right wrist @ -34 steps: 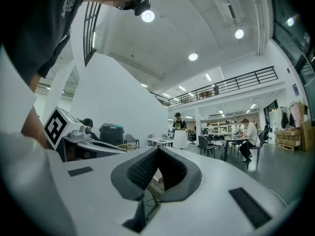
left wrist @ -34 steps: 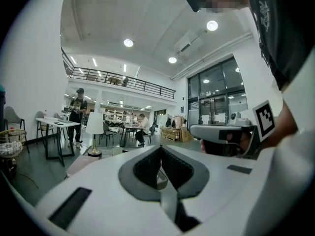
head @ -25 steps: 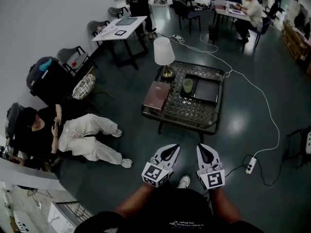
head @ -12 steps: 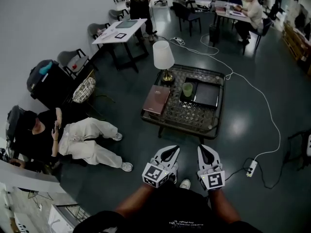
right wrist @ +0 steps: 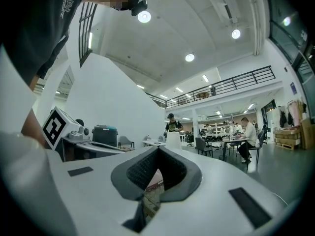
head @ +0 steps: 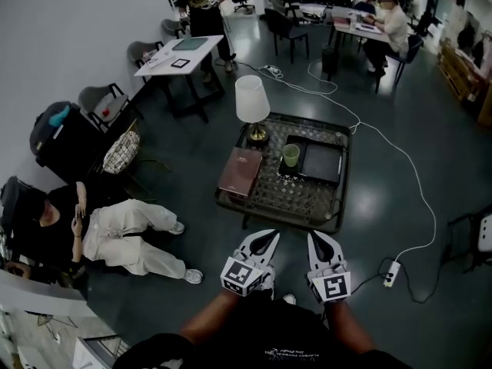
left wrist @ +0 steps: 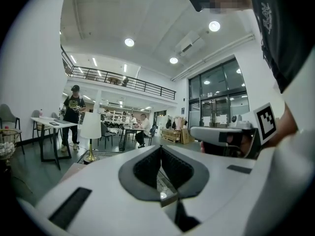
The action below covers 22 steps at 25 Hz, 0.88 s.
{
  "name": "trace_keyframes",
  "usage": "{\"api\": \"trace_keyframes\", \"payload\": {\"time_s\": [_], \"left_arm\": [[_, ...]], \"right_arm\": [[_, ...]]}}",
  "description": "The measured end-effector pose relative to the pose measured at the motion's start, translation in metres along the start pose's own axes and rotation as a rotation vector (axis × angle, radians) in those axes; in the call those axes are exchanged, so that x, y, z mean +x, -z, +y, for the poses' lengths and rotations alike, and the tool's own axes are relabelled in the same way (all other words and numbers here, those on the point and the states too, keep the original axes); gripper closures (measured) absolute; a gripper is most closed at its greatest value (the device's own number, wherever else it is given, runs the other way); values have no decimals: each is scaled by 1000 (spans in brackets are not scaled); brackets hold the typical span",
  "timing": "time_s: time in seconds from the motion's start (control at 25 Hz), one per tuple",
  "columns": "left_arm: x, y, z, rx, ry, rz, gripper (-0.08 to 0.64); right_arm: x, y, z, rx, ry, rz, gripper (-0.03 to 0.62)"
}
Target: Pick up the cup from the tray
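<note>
Smooth matt white plastic shells on the left gripper (head: 269, 235) and right gripper (head: 316, 237), lined with dark ribbed, rubbery-looking pads (left wrist: 146, 167). Ahead, a dark low table with an open woven lattice top (head: 296, 198), metal or wicker, cannot tell which. Translucent-looking pale green cup (head: 290, 154); dull black flat tray (head: 321, 164). Matt brown book cover (head: 240, 172). White cloth-like lampshade (head: 252, 98) over a shiny brass-coloured base (head: 257, 134). Polished dark grey floor (head: 196, 148), catching soft reflections.
</note>
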<state>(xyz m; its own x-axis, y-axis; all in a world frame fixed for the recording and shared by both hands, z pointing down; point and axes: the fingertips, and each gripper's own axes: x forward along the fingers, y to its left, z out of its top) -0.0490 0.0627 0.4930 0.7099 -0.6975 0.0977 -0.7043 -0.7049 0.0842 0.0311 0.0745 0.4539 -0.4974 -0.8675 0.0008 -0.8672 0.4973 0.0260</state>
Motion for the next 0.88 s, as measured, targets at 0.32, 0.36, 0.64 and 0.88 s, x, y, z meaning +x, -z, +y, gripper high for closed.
{"api": "trace_keyframes", "payload": {"time_s": [0.32,0.36,0.64,0.88], "left_arm": [[31,-2,18,140,75,20,549],[34,-2,21,123,82,15,549],[51,-18,64,55,94,-33,549],[58,-22,79,74,122,-31,549]], "right_arm": [[42,7,-12,24,36,16,594],[46,6,-11,23,31,11,594],[74,10,-13,26,65,-6,594],[87,15,-16,14,92,20,592]]}}
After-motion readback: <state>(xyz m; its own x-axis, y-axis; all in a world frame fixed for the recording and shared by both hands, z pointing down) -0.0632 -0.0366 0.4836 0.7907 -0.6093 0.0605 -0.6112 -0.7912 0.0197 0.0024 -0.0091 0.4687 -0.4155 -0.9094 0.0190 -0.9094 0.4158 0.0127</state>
